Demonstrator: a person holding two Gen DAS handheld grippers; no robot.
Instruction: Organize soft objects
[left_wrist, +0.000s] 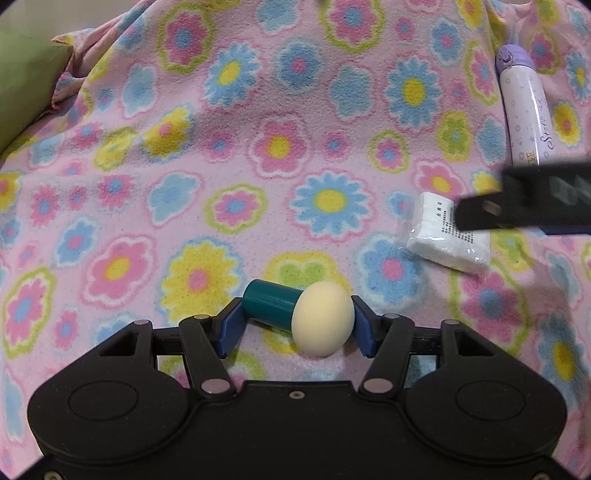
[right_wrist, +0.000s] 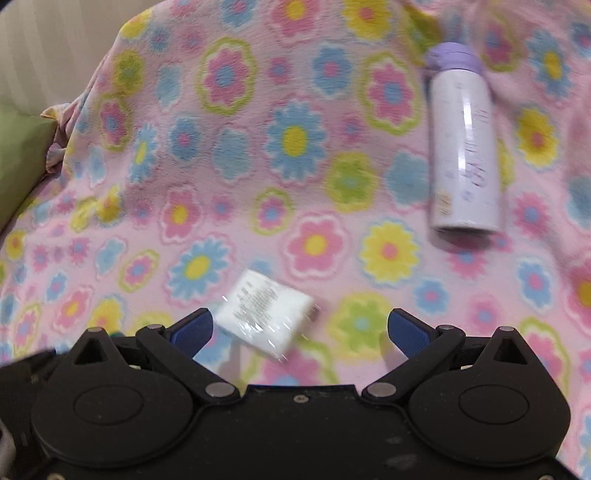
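Observation:
A cream sponge puff with a teal handle (left_wrist: 321, 319) lies between the blue fingers of my left gripper (left_wrist: 295, 326); the jaws touch it on both sides. A white pack of cotton pads in clear wrap (left_wrist: 448, 236) lies on the floral blanket to the right; it also shows in the right wrist view (right_wrist: 267, 314). My right gripper (right_wrist: 301, 330) is open just above that pack, its left finger beside the pack's edge. The right gripper also shows in the left wrist view (left_wrist: 524, 199) as a dark bar over the pack.
A pink fleece blanket with coloured flowers (left_wrist: 258, 147) covers the whole surface. A lilac and white bottle (right_wrist: 463, 147) lies on it at the far right, also seen in the left wrist view (left_wrist: 524, 107). A green cushion (left_wrist: 26, 81) sits at the far left.

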